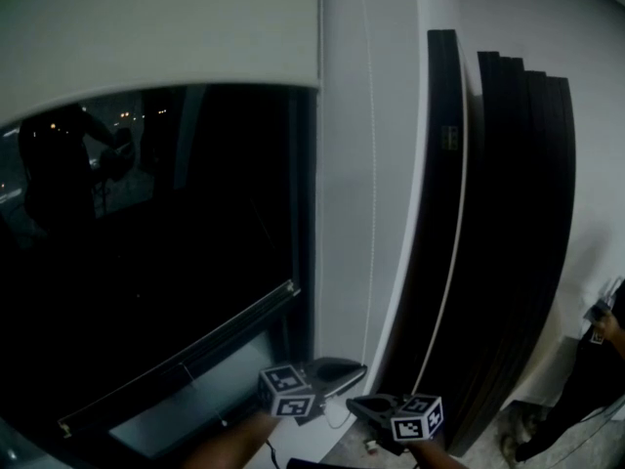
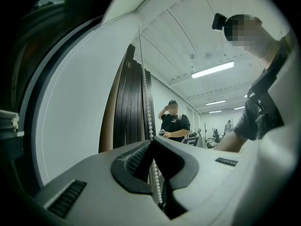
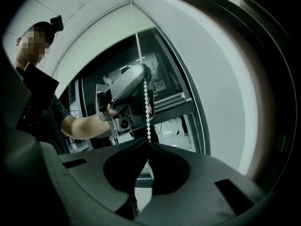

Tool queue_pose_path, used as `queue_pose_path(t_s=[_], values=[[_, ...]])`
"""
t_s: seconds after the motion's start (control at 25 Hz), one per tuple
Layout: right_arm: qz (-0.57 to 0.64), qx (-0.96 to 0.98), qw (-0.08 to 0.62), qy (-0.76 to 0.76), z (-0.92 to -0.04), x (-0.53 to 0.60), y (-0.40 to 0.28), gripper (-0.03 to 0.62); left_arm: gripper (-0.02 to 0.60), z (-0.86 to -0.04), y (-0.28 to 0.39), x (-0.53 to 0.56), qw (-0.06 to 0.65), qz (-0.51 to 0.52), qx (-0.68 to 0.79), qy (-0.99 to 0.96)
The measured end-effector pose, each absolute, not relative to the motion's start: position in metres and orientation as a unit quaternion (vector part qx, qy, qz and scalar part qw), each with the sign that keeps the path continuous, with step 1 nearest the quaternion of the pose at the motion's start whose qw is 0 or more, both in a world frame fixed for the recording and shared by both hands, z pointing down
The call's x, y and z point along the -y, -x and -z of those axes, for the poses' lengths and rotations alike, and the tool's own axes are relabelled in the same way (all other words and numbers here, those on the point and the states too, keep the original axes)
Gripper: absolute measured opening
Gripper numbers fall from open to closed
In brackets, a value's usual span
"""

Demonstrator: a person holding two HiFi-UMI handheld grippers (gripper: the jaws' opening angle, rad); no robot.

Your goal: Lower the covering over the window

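- The window fills the left of the scene, dark glass with a white wall strip on its right.
- The roller blind, the covering to be lowered, sits at the top of the window. Its bottom edge hangs only a little way down, so most of the glass is bare and most of the job remains.
- Dark panels lean on the wall to the right, well apart from the work.
- The left gripper is clenched on the bead chain, which passes straight between its pads.
- The right gripper, nearer and just below the left one, is likewise clamped on the chain, which runs up out of its jaws.
- The chain hangs down the white strip, right of the blind and well below its edge. I judge it light, limp and slick, and its beads small, so it should be pinched squarely across the beads and pulled straight down its line. A sideways tug could let it slip.
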State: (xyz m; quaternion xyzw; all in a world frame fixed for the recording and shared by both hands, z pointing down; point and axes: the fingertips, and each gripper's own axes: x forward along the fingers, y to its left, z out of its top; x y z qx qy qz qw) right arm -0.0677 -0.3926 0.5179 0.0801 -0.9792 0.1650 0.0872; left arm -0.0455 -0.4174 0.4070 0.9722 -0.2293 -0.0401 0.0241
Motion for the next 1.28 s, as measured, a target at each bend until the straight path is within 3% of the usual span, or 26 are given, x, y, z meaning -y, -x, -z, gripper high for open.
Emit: queue_pose_path(t_s=[0.16,0.36,0.44,0.8,0.92,1.28], values=[[-0.187,0.973,0.106,-0.080,-0.545,0.380,0.066,-0.015,0.012,-0.436,0.044,0.406,0.053,0.039,0.226,-0.972],[-0.145,0.975,0.146,-0.084,-0.550,0.374,0.059,-0.008,0.011,-0.438,0.045,0.398,0.034,0.012,0.226,-0.973],[-0.116,0.977,0.155,-0.087,-0.535,0.378,0.050,0.023,0.010,-0.436,0.043,0.397,0.028,0.005,0.221,-0.975],[-0.026,0.995,0.033,-0.094,-0.344,0.403,0.026,0.072,0.009,-0.432,0.036,0.384,0.054,0.033,0.201,-0.978],[0.018,0.995,-0.006,-0.096,-0.270,0.407,0.029,0.136,0.009,-0.433,0.033,0.379,0.051,0.032,0.195,-0.979],[0.024,0.996,-0.064,-0.062,-0.151,0.419,0.063,0.141,0.009,-0.433,0.029,0.370,0.041,0.034,0.180,-0.982]])
